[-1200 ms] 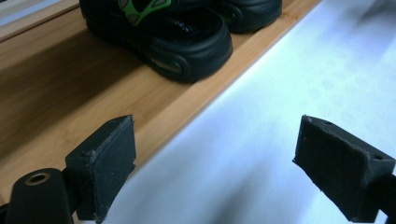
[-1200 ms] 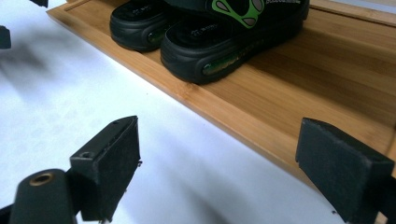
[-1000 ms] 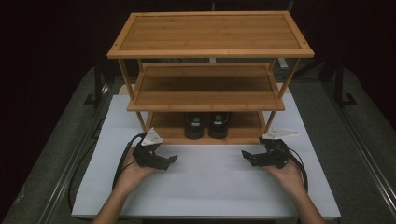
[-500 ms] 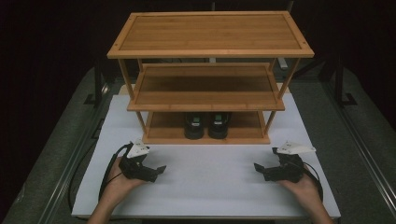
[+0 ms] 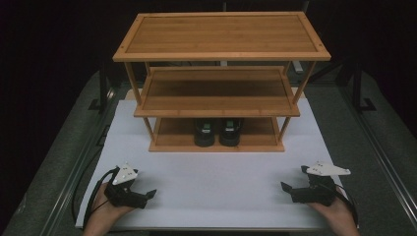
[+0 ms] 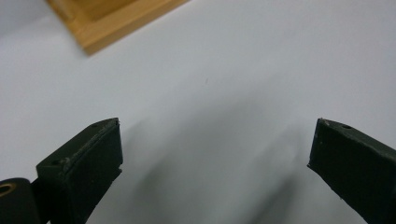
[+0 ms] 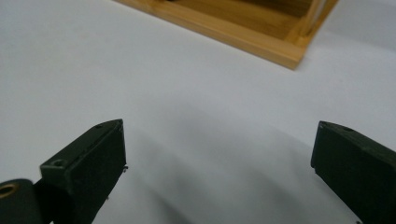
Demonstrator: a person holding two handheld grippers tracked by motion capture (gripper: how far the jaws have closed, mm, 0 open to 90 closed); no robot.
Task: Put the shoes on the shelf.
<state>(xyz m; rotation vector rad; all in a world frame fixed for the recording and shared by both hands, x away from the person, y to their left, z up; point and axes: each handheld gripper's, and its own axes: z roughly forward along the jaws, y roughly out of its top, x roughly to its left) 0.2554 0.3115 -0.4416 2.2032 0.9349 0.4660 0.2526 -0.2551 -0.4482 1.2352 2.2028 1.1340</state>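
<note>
pair of black shoes (image 5: 218,132): on bottom shelf of bamboo rack (image 5: 221,49), well ahead of both. left hand-held gripper (image 5: 147,194), right hand-held gripper (image 5: 286,189): jaws apart, empty, just opened. shoes likely light, pliable; grip at heel collar.

No text, label, brand, number or sign can be read anywhere: the wooden shoe rack (image 5: 221,93), the pair of black shoes (image 5: 219,132) on its bottom shelf, and the white board (image 5: 216,182) under the rack carry no legible marks.
</note>
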